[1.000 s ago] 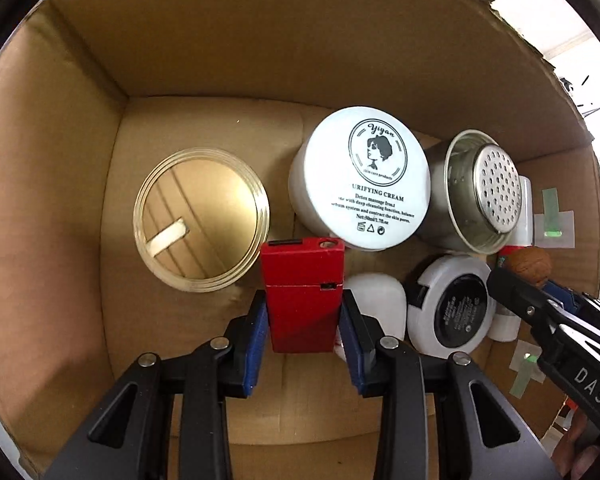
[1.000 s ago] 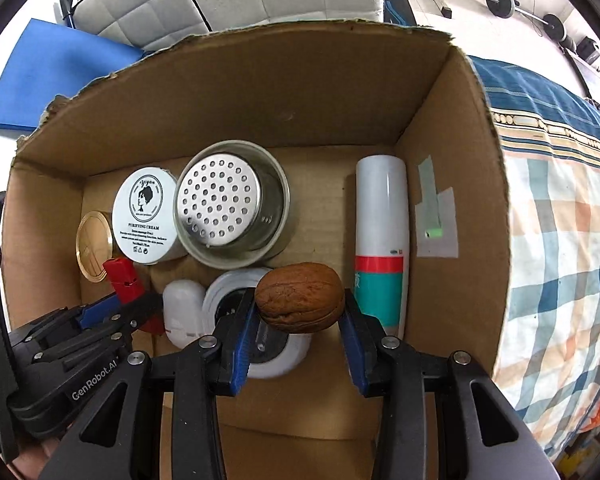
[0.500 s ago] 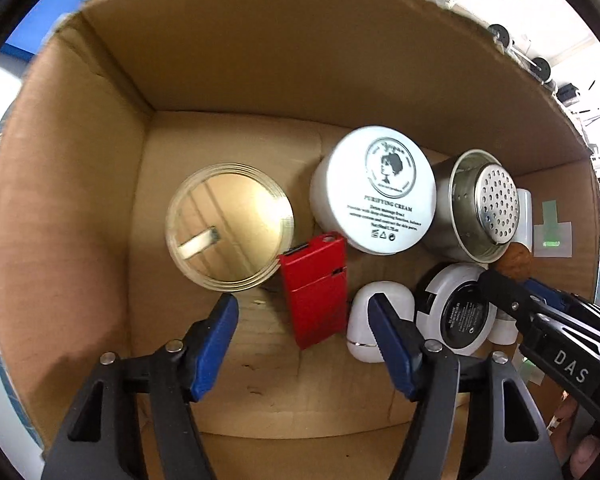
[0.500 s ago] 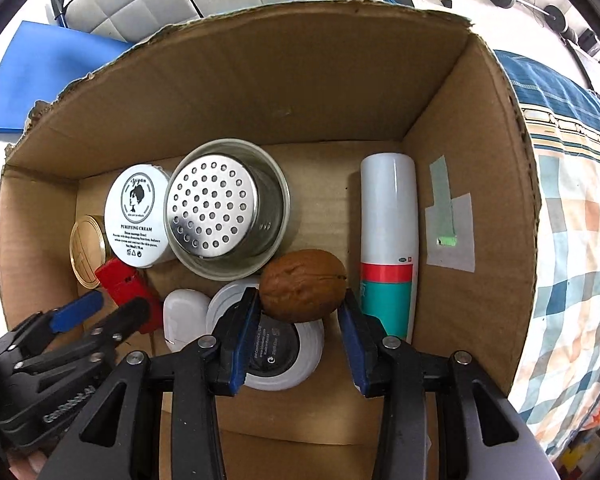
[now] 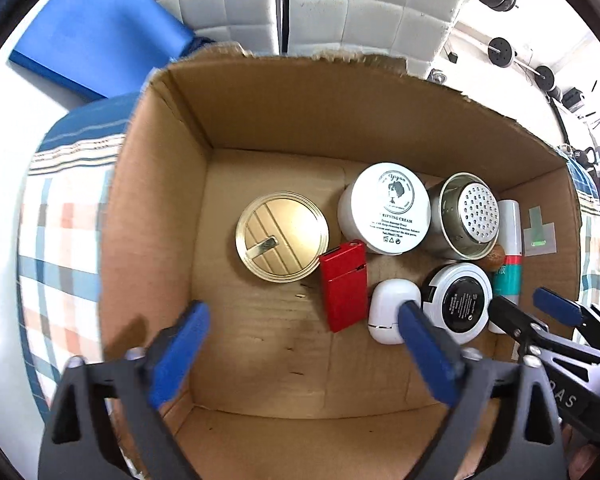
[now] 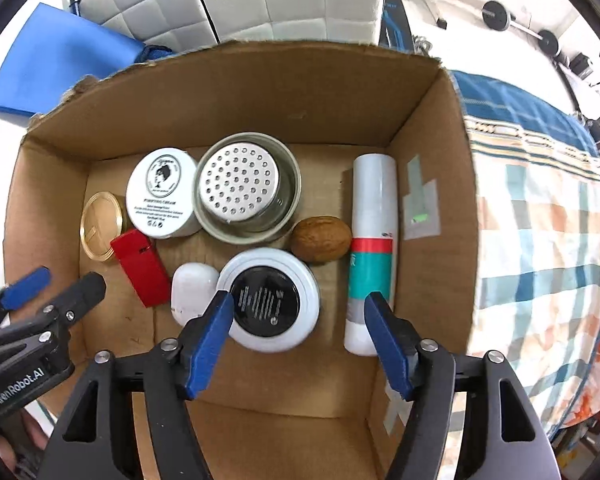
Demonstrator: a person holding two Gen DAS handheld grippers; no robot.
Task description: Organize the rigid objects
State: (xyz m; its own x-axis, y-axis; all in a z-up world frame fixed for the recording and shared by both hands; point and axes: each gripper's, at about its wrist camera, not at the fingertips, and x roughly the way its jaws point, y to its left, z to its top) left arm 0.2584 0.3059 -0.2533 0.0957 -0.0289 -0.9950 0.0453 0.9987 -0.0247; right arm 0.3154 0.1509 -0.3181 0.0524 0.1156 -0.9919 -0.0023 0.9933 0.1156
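Hovering over the cardboard box (image 6: 240, 92), we hold both the left gripper (image 5: 300, 340) and the right gripper (image 6: 300, 320) with fingers apart, gripping nothing. Below lie the walnut (image 6: 321, 239) between metal strainer cup (image 6: 246, 188) and white tube (image 6: 372, 248), and the red case (image 5: 344, 285) beside the gold lid (image 5: 282, 236).

We see a white quilted padded panel (image 6: 284, 4) at the back, a blue mat (image 5: 96, 44) to its left, barbell weights (image 6: 520, 24) on the pale floor, and a plaid cloth (image 6: 540, 232) under bright, even light.
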